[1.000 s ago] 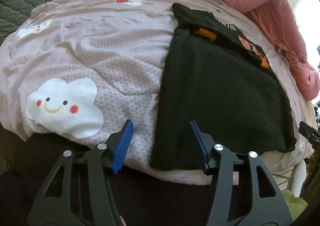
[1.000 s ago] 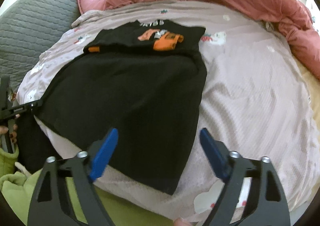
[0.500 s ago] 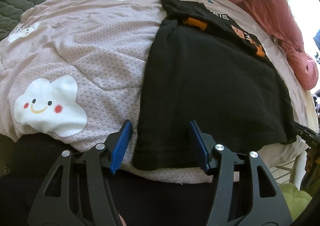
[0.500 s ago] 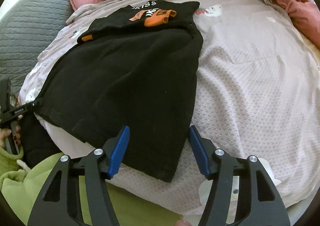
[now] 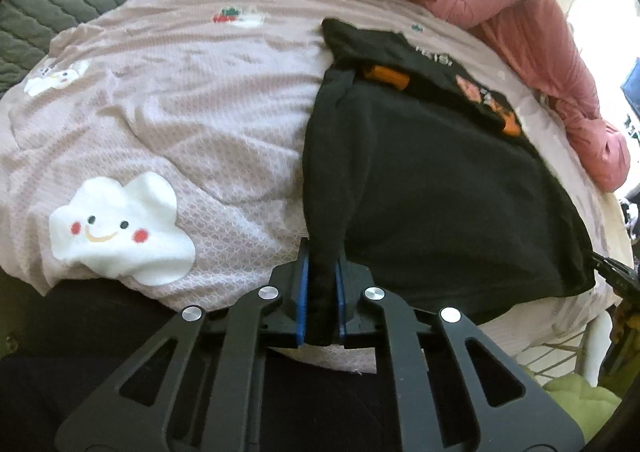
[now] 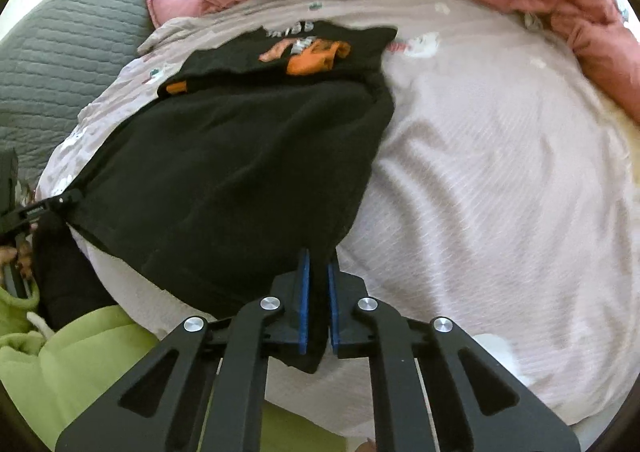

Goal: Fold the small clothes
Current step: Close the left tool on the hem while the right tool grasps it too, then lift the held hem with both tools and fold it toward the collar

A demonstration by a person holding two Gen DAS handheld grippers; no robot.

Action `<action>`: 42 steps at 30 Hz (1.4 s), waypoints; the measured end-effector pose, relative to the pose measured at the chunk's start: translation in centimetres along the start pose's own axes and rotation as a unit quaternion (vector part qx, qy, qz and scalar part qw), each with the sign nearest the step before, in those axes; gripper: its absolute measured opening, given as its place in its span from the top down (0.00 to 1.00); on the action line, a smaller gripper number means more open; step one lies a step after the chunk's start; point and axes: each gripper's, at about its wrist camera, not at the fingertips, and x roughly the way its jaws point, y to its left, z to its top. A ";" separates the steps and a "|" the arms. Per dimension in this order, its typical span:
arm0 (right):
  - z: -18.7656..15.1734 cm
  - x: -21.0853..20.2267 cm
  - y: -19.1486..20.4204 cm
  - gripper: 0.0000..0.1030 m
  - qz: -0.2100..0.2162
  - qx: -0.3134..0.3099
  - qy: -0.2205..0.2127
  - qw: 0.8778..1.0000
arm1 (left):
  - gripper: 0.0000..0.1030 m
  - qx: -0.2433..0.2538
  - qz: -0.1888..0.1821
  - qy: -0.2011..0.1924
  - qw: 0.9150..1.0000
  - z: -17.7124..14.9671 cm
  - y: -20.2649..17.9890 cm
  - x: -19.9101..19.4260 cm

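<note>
Both claws have just been closing and now pinch the near hem of a black garment (image 5: pixel 440 180) spread on a bed's pink quilt (image 5: pixel 180 124): the left claw (image 5: pixel 320 292) clamps one bottom corner, the right claw (image 6: pixel 316 304) the other, cloth bunched between the blue pads. Soft, light and limp, the fabric looks likely to sag between the grips; corner holds suit carrying the hem toward the orange-printed top (image 6: pixel 316 56).
</note>
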 end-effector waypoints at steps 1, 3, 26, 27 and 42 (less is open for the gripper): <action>0.1 -0.6 -0.5 0.95 -0.010 -0.004 -0.007 1.000 | 0.96 -0.001 0.000 -0.003 1.000 0.1 0.0 -0.2; 0.2 -1.1 -1.3 0.95 -0.005 -0.001 -0.010 1.000 | 0.96 -0.001 -0.002 -0.005 1.000 0.2 0.0 -0.3; -2.0 2.0 -0.5 0.65 0.035 0.017 0.035 0.999 | 0.68 0.017 -0.003 0.054 0.998 -0.9 -0.6 2.5; -2.0 2.0 -0.6 0.65 0.037 0.020 0.034 0.999 | 0.68 0.018 0.000 0.052 0.998 -1.0 -0.7 2.5; 0.7 -2.6 -1.6 0.92 0.069 0.013 -0.051 0.996 | 0.96 0.027 -0.031 -0.031 0.999 1.0 -1.2 -2.4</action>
